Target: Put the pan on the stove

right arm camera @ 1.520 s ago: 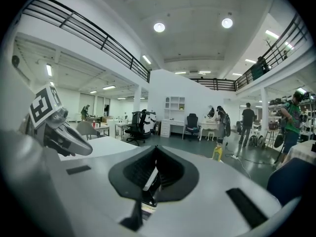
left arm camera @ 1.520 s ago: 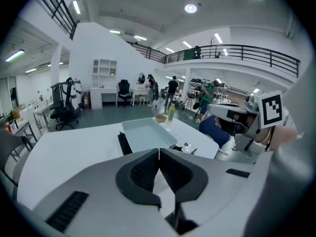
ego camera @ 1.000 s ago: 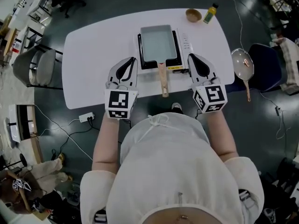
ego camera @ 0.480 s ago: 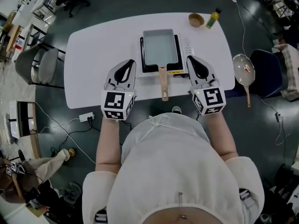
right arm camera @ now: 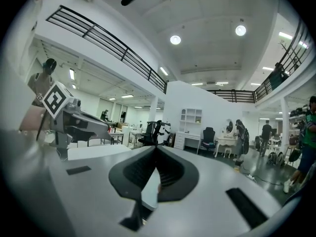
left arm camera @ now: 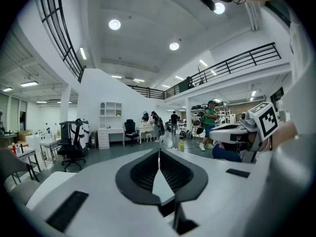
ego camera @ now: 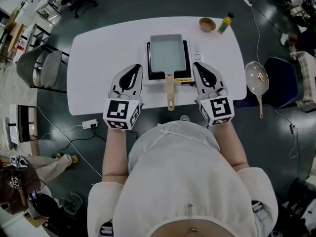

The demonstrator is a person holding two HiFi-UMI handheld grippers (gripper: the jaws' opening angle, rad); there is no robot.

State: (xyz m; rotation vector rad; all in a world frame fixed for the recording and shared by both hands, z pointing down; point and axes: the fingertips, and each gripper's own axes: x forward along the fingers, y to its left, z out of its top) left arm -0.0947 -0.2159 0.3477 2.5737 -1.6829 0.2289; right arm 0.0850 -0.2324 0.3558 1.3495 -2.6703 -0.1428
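Note:
A grey rectangular pan sits on the black portable stove at the middle of the white table. Its wooden handle points toward the person. My left gripper hovers left of the stove's front corner, jaws shut and empty. My right gripper hovers right of the handle, also shut with nothing in it. In the left gripper view the jaws meet in a line. The right gripper view shows the same for the other pair. Both of these views point out into the room.
A wooden bowl and a small bottle stand at the table's far right. A round pan rests on a blue chair right of the table. A grey chair stands at the left. A power strip lies on the floor.
Both grippers have stayed shut beside the stove. The right one has drifted slightly toward the pan's handle. The pan has not moved on the stove.

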